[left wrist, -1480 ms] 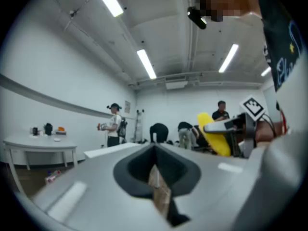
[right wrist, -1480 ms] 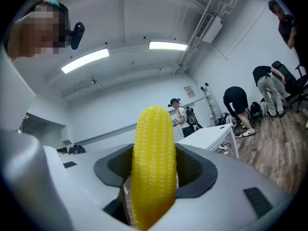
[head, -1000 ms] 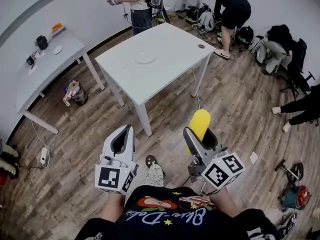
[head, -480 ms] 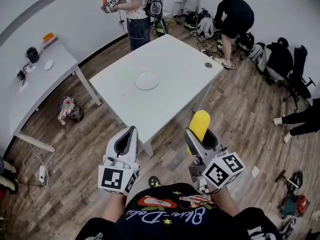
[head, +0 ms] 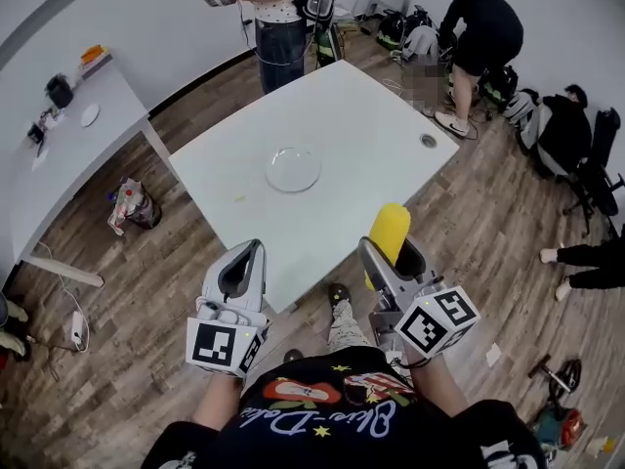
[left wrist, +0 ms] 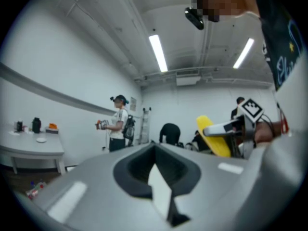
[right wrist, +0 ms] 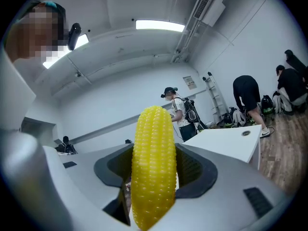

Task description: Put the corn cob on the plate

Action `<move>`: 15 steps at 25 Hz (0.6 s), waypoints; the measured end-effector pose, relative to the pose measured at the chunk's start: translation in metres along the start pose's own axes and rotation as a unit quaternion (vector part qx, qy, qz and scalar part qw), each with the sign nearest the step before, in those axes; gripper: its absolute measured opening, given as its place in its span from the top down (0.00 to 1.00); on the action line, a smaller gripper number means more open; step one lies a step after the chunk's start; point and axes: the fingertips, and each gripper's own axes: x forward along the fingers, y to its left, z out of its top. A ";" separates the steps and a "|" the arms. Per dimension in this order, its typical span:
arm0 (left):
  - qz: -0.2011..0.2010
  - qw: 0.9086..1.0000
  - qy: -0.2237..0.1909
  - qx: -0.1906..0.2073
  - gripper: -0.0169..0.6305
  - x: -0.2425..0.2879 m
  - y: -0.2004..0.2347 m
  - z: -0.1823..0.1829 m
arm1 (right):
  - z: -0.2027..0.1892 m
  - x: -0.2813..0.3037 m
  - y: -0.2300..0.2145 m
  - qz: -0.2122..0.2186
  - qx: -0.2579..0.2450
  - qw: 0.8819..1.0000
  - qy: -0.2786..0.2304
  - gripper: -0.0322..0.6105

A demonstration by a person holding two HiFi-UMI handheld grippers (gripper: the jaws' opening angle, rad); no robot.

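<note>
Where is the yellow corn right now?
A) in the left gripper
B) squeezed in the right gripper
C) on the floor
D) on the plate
B: the right gripper has its jaws closed on the corn cob, which sticks up between them, while the plate sits apart on the white table.

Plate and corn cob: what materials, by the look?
Plate: clear glass or clear plastic, glossy; the white table shows through it.
Corn cob: likely moulded plastic, smooth slightly shiny yellow; kernels very even in rows and colour, though real corn isn't excluded.
</note>
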 end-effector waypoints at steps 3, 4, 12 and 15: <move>0.035 0.999 0.000 0.002 0.99 0.033 0.021 0.002 | 0.010 0.041 -0.024 0.028 0.001 0.999 0.015 0.57; 0.049 0.999 0.001 0.002 0.99 0.044 0.029 0.003 | 0.013 0.054 -0.032 0.039 0.001 0.999 0.022 0.57; 0.118 0.993 -0.017 0.019 0.99 0.125 0.049 0.018 | 0.025 0.151 -0.098 0.125 -0.022 0.987 0.096 0.57; 0.154 0.988 -0.009 0.014 0.99 0.140 0.057 0.016 | 0.013 0.188 -0.111 0.157 -0.044 0.977 0.137 0.57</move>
